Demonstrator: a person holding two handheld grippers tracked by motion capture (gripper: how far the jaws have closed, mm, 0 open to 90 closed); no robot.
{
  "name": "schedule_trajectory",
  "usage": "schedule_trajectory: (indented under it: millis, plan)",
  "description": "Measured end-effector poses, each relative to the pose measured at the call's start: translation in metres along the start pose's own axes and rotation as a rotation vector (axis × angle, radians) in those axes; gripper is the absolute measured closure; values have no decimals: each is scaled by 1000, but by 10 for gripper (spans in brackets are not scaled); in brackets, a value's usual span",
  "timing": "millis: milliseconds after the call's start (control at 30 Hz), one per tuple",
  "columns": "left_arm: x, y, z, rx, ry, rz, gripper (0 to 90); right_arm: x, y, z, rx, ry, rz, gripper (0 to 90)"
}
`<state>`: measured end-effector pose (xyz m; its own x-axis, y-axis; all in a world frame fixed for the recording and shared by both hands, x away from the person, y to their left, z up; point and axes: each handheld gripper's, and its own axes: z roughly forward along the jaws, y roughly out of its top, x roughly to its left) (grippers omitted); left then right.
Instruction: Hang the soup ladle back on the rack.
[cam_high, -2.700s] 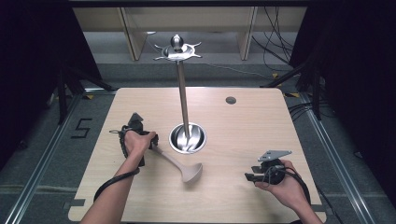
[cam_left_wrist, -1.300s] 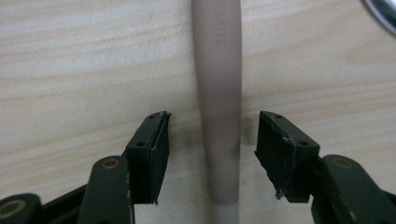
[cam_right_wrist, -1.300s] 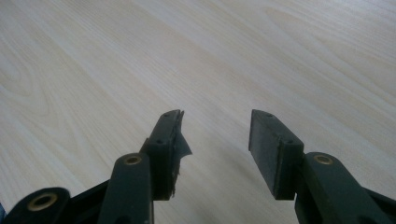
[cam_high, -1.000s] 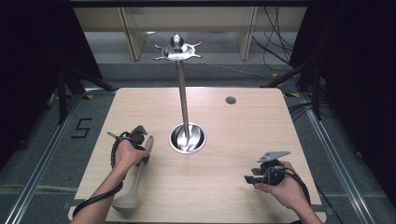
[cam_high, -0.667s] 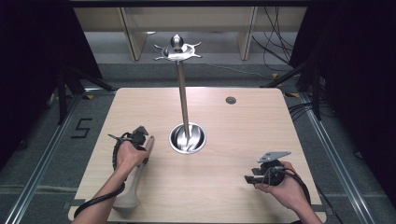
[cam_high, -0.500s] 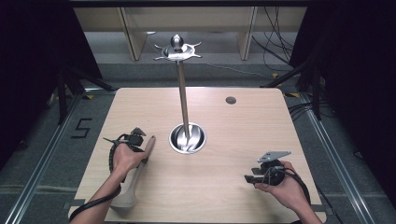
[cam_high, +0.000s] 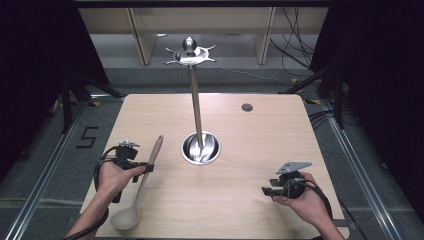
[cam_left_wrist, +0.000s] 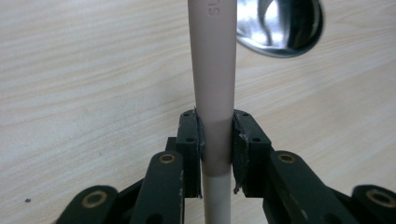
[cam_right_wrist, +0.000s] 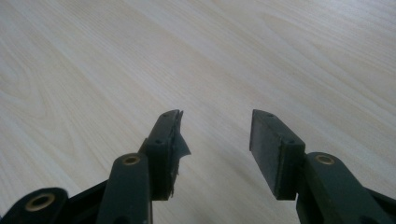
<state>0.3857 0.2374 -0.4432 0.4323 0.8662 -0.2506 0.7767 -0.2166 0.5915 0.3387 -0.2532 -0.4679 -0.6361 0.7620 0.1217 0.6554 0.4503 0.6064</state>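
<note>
A: Where is the ladle (cam_high: 143, 182)?
B: Clamped in the left gripper (cam_left_wrist: 217, 140); its fingers just closed on the handle. The steel stand (cam_high: 200, 148) stands just beyond them.
A: The right gripper (cam_right_wrist: 215, 140)?
B: Fingers apart over bare tabletop (cam_high: 250, 210).

ladle (cam_high: 142, 185) lies left of stand base (cam_high: 200, 148) on table (cam_high: 240, 200).

floor (cam_high: 45, 150): grey | curtains (cam_high: 30, 55): black | shelf legs (cam_high: 137, 35): pale wood

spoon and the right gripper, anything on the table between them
No: in the high view only bare wooden table lies between the spoon, held in the left gripper, and the open right gripper.
</note>
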Motion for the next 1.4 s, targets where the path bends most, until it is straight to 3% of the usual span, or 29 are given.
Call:
schedule_trajectory:
  millis: [233,467,500,567,600,633,667,700,733,767,800,833,933,967,1000,1100,1133,1300,1400]
  plan:
    - [-4,-8,-22,-74,-11,27,737,0,0,0,0,-3,1,535]
    - [-7,-15,-39,-98,-40,77,738,1,1,-2,-2,2,9,537]
    - [-8,-16,-41,-122,-46,62,738,0,1,-2,-3,2,9,537]
    - [-7,-18,-45,-131,-56,91,738,0,1,-1,-7,1,5,537]
    - [-8,-20,-46,-154,-59,86,738,1,1,-2,-8,2,7,538]
    - [-8,-21,-47,-165,-63,100,738,-2,1,-1,-24,-13,-39,538]
    - [-6,-23,-48,-174,-77,120,738,-1,1,-2,-22,-12,-31,539]
    - [-9,-24,-48,-208,-83,104,738,0,1,-1,-39,-14,-26,539]
    - [-8,-26,-50,-210,-98,141,738,1,1,-1,-35,-3,-3,539]
    - [-8,-26,-51,-221,-109,144,738,2,1,-1,-31,-2,12,539]
    - [-10,-27,-51,-239,-113,148,738,0,1,-1,-39,-3,-14,539]
    - [-10,-28,-53,-254,-127,179,738,0,1,-1,-41,-4,-15,539]
    - [-9,-31,-57,-284,-147,206,738,0,1,-1,-49,-6,-18,539]
    - [-8,-32,-58,-302,-155,212,738,-1,1,0,-59,-13,-42,539]
    - [-8,-32,-60,-300,-154,214,738,1,1,-1,-55,-16,-20,539]
    - [-7,-36,-65,-321,-159,231,738,1,1,-1,-54,-15,-18,538]
    - [-6,-36,-65,-330,-167,238,738,-1,1,-2,-62,-22,-46,537]
    - [-4,-40,-70,-367,-183,266,738,0,2,-2,-58,-7,-36,535]
    - [-1,-42,-72,-381,-211,290,738,-1,1,-1,-70,-18,-65,535]
